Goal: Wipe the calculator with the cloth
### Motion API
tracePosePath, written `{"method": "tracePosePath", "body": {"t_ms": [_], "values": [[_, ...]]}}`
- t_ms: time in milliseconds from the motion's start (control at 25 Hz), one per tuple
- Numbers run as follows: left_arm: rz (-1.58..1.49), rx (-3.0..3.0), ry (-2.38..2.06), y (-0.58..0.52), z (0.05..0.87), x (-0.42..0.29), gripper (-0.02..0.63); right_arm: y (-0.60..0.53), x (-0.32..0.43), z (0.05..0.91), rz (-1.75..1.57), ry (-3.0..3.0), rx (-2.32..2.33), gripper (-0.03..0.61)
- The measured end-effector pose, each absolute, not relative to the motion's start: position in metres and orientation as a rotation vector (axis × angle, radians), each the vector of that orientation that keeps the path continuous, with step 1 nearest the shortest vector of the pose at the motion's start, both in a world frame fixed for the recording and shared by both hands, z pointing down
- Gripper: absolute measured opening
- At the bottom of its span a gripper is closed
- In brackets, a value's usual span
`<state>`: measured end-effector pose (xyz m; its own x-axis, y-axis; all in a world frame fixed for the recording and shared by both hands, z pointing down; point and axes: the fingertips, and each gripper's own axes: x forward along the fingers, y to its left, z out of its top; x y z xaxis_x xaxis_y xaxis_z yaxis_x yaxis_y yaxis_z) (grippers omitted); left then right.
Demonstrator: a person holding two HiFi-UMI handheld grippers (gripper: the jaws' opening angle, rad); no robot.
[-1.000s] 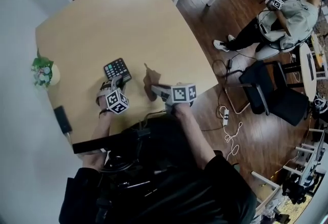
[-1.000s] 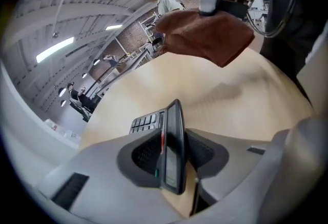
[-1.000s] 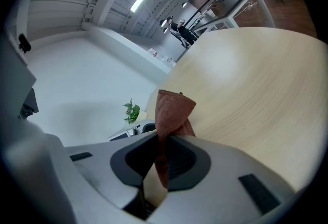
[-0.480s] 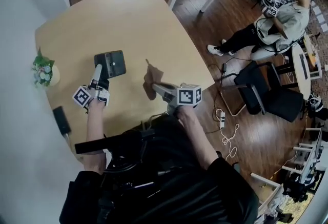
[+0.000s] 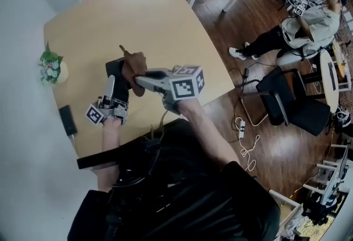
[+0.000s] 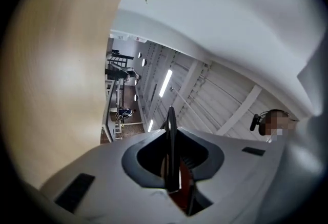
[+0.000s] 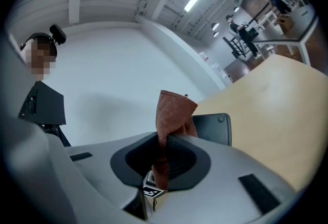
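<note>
My left gripper (image 5: 110, 84) holds the dark calculator (image 5: 114, 65) above the table (image 5: 138, 14). Its jaws have just been closing and now pinch it. In the left gripper view the calculator (image 6: 170, 136) shows edge-on as a thin dark blade between the jaws of the left gripper (image 6: 172, 166). My right gripper (image 5: 138, 76) is shut on a brown cloth (image 5: 132, 64), which hangs in front of the calculator; whether they touch I cannot tell. In the right gripper view the cloth (image 7: 171, 113) sticks up from the right gripper (image 7: 164, 161), with the calculator's plain back (image 7: 215, 128) just behind it.
A small potted plant (image 5: 51, 67) stands at the table's left edge, and a flat black device (image 5: 68, 119) lies near the front left corner. On the floor to the right are a black chair (image 5: 287, 96), cables and a seated person (image 5: 309, 19).
The left gripper closed on the calculator, lifted it off the table and turned it over. The right gripper rose and swung left, bringing the cloth up in front of the calculator.
</note>
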<state>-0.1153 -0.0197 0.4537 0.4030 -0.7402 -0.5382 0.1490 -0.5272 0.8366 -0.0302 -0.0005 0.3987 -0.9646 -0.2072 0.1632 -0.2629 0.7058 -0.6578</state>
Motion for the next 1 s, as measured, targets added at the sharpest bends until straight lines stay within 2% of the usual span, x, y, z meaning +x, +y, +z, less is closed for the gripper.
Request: {"method": "tracePosePath", "body": {"t_ms": [240,480,760,880,1000], "values": [[-1.251,1.887,-0.528,0.003,0.425,-0.093,0.066,-0.004,-0.023,0.414,0.987,-2.778,0.346,0.044],[-1.242,1.893,-0.572,0.005,0.415,-0.066,0.069,-0.030,0.042,0.430,0.892,-2.739,0.520,0.044],[-1.236,1.870,-0.625,0.003,0.419,-0.033,0.064,-0.048,0.133,0.433,0.946,-2.784,0.706,0.043],[-1.174,1.908,-0.681,0.004,0.419,-0.019,0.064,-0.037,0.135,0.403,0.956,-2.905,0.607,0.043],[-1.092,1.981,-0.725,0.008,0.411,-0.002,0.064,-0.014,0.105,0.373,0.913,-3.004,0.395,0.043]]}}
